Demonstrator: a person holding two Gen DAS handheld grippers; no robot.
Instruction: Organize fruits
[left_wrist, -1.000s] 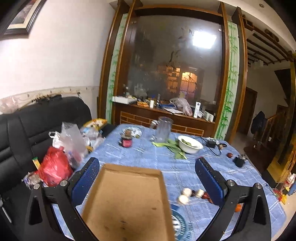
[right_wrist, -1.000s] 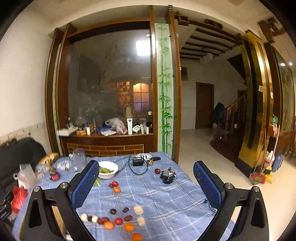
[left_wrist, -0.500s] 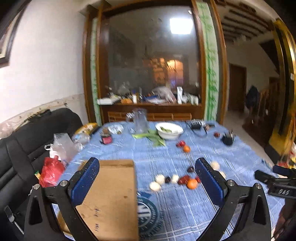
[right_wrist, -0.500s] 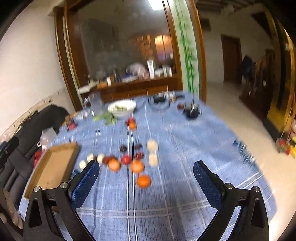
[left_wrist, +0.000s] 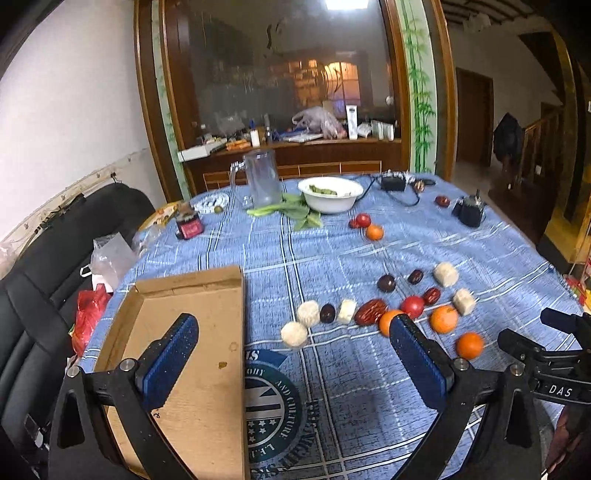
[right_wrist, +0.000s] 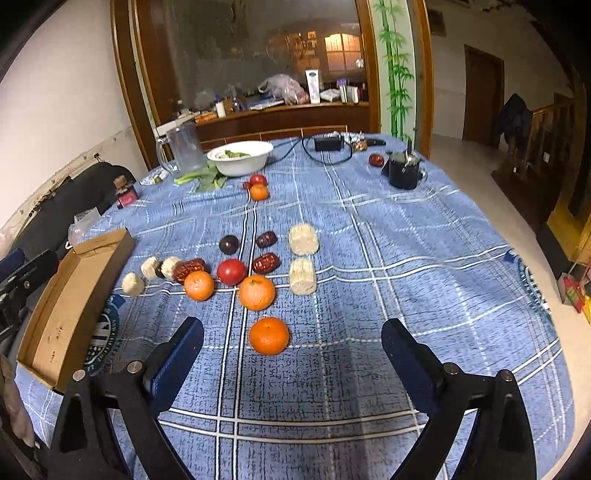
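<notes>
**Both claws spread, fruit loose on the tabletop**

Left claw (left_wrist: 295, 354) spread wide, nothing between its blue pads. It hangs over the near edge of the tabletop (left_wrist: 498, 240), partly above a shallow cardboard box (left_wrist: 207, 332) that lies flat on the blue checked cloth, open side up, nothing in it.

Right claw (right_wrist: 291, 350) also spread wide and holding nothing. Directly ahead of it, between the lines of its fingers, sits the nearest orange (right_wrist: 269, 335), alone on the cloth.

Just beyond: two more oranges (right_wrist: 256, 291), a red tomato (right_wrist: 231, 271) between and behind them, several dark red dates (right_wrist: 265, 263), a dark plum (right_wrist: 229, 244), and pale cut corn cob pieces (right_wrist: 303, 276). This cluster lies right of the box, apart from it. Three more corn pieces and a small dark fruit run in a line toward the box.

Farther back, a small orange and red fruit pair (right_wrist: 258, 186) near a white bowl (right_wrist: 240, 157) with greens in it. Clear jug (right_wrist: 183, 147) left of the bowl; dark cup (right_wrist: 404, 171) to the right.
</notes>
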